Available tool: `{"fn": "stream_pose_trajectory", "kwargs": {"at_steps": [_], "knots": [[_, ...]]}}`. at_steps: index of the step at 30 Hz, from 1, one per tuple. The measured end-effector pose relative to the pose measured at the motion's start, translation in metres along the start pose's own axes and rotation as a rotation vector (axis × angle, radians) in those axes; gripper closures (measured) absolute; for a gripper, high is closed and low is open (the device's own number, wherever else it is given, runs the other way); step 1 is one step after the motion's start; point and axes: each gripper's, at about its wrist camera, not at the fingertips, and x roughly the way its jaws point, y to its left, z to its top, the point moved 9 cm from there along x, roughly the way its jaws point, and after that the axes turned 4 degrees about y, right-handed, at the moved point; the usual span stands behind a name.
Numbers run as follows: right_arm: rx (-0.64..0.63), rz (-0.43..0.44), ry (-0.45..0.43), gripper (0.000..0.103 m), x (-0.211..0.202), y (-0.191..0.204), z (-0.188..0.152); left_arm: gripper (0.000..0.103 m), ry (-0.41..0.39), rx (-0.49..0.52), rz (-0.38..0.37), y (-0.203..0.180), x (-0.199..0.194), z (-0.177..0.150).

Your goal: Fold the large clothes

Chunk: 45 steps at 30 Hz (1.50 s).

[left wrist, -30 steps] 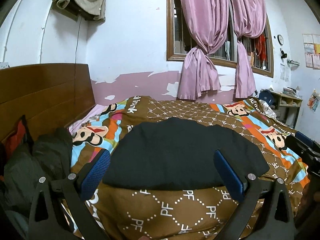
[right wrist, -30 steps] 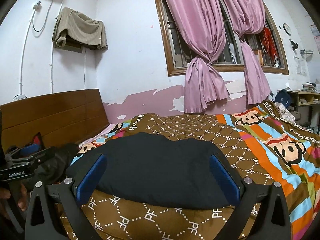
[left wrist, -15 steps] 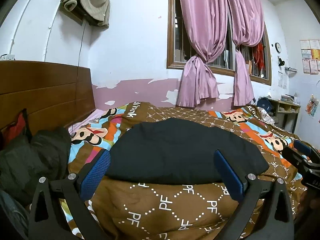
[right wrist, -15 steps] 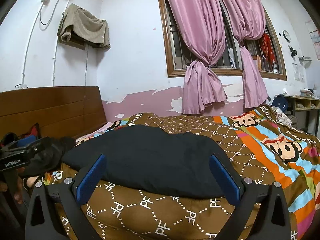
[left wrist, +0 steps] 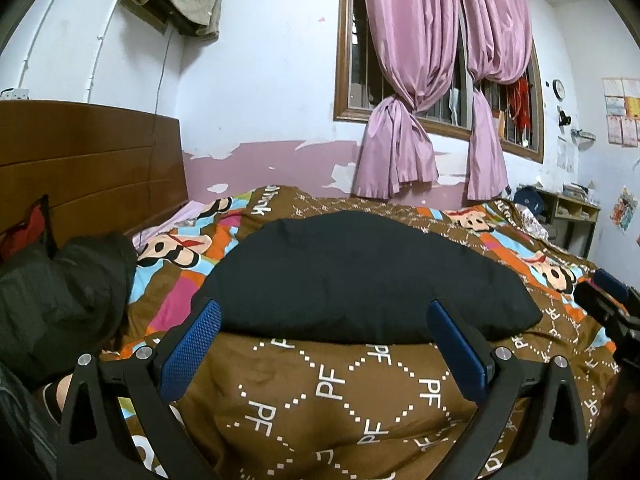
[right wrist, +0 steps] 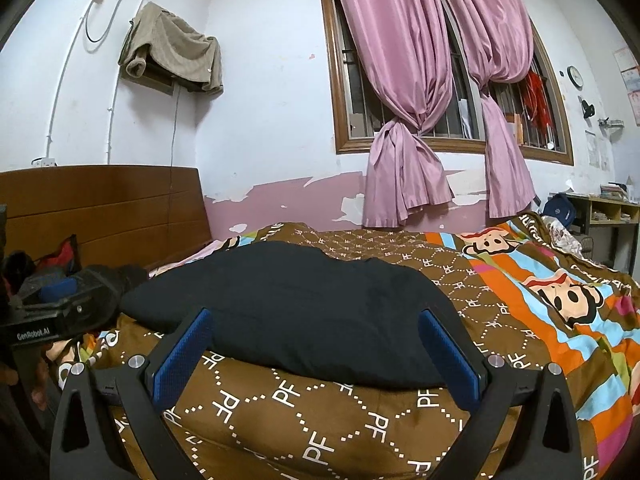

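A black folded garment (left wrist: 360, 276) lies flat on the patterned bedspread (left wrist: 328, 396); it also shows in the right wrist view (right wrist: 304, 312). My left gripper (left wrist: 324, 320) is open and empty, held low in front of the garment's near edge. My right gripper (right wrist: 316, 328) is open and empty, also just short of that edge. Each gripper shows at the side of the other's view: the right one (left wrist: 612, 308) and the left one (right wrist: 48, 312).
A heap of dark clothes (left wrist: 60, 304) lies at the left by the wooden headboard (left wrist: 92, 168). A window with tied pink curtains (left wrist: 404, 80) is behind the bed. A desk (left wrist: 572, 212) stands at the far right. A beige cloth (right wrist: 172, 48) hangs on the wall.
Both grippers have dropped lower and drawn back slightly, so the view tilts up and more bedspread shows before the garment. The garment has not moved.
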Motion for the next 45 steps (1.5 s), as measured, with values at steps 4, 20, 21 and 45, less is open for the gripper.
{"fn": "stream_pose_trajectory", "kwargs": {"at_steps": [4,20,21,45], "knots": [[0.005,-0.001,0.007,0.000,0.001,-0.001,-0.002,0.002,0.026,0.012,-0.001,-0.005,0.003,-0.007],[0.008,0.002,0.021,0.000,0.004,0.001,-0.006,0.002,0.022,0.034,-0.005,-0.011,0.005,-0.013],[0.008,0.003,0.021,0.000,0.004,0.001,-0.006,0.002,0.022,0.034,-0.005,-0.011,0.004,-0.013],[0.007,0.002,0.022,0.000,0.004,0.001,-0.006,0.002,0.020,0.049,-0.006,-0.011,0.006,-0.013]]}}
